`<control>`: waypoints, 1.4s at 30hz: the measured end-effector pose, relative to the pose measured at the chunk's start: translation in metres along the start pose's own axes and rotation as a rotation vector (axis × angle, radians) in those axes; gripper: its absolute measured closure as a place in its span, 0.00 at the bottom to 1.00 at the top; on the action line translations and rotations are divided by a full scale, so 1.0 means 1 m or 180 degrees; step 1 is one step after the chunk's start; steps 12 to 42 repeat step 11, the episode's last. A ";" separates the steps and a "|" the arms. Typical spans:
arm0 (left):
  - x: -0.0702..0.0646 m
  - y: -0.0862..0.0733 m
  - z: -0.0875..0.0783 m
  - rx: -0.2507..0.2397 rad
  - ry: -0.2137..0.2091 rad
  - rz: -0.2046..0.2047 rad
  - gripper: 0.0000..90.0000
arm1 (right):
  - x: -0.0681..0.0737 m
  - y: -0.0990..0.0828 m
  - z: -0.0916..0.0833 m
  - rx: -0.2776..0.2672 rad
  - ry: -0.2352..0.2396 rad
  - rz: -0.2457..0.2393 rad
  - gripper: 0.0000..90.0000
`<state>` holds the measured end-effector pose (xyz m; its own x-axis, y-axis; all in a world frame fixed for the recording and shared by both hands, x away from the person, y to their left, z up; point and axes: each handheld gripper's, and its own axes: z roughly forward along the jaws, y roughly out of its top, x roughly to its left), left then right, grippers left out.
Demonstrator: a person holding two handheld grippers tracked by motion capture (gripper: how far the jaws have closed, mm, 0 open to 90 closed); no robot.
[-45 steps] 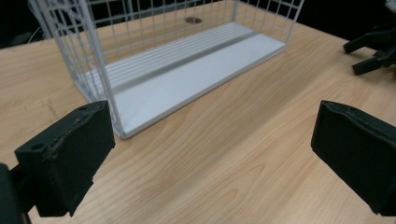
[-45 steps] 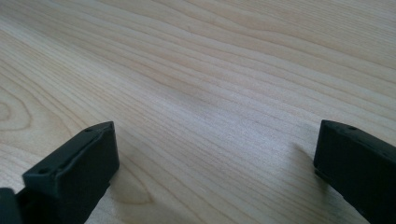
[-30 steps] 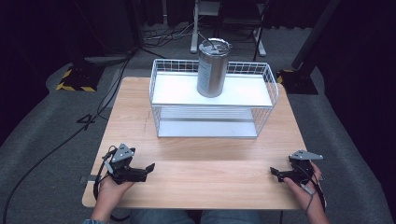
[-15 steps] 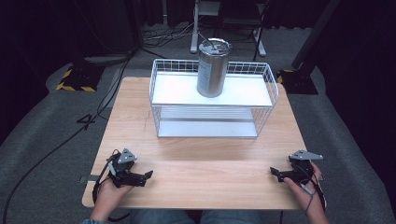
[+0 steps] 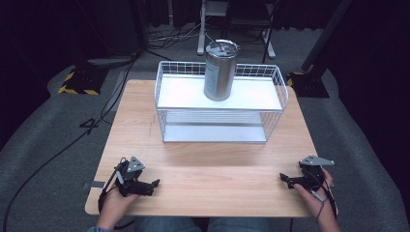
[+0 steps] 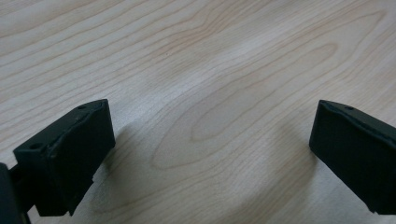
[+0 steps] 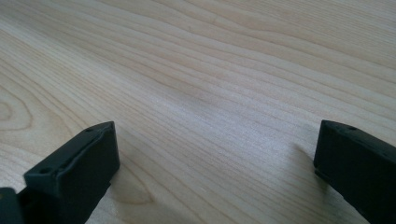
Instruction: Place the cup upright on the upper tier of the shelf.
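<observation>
Pale wood grain covers the bench (image 5: 203,159), which stands on grey carpet with dark cables trailing across the floor behind it. Toward the far edge sits a white wire rack (image 5: 220,104) with two levels, its upper shelf a plain white sheet. A steel tumbler (image 5: 221,70) stands upright on that upper shelf, a little left of its middle, with a lid on top; the lower shelf carries nothing that can be made out.

At the near left corner the left gripper (image 5: 147,186) lies low over the bench in the person's left hand (image 5: 115,203), its grey three-cornered plate on top and its tips turned toward the middle of the bench. In the left gripper view its fingers (image 6: 70,158) are spread wide, bare wood between them, grasping nothing.

At the near right corner the right gripper (image 5: 286,180) is held in the person's right hand (image 5: 316,195), tips pointing left across the bench. In the right gripper view its fingers (image 7: 77,172) are likewise released and well apart, with only wood grain between them.

Both grippers are well apart from the rack and from each other.
</observation>
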<state>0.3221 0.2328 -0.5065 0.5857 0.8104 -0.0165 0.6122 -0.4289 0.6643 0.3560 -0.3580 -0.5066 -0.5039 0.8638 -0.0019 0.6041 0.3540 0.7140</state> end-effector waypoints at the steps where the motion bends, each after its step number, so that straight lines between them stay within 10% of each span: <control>1: 0.000 0.000 0.000 0.0001 0.0004 -0.0014 0.00 | 0.000 0.000 0.000 0.0000 0.0000 0.0000 0.00; 42: -0.007 0.000 0.000 -0.0007 0.0087 -0.0141 0.00 | 0.000 0.000 0.000 0.0000 0.0000 0.0000 0.00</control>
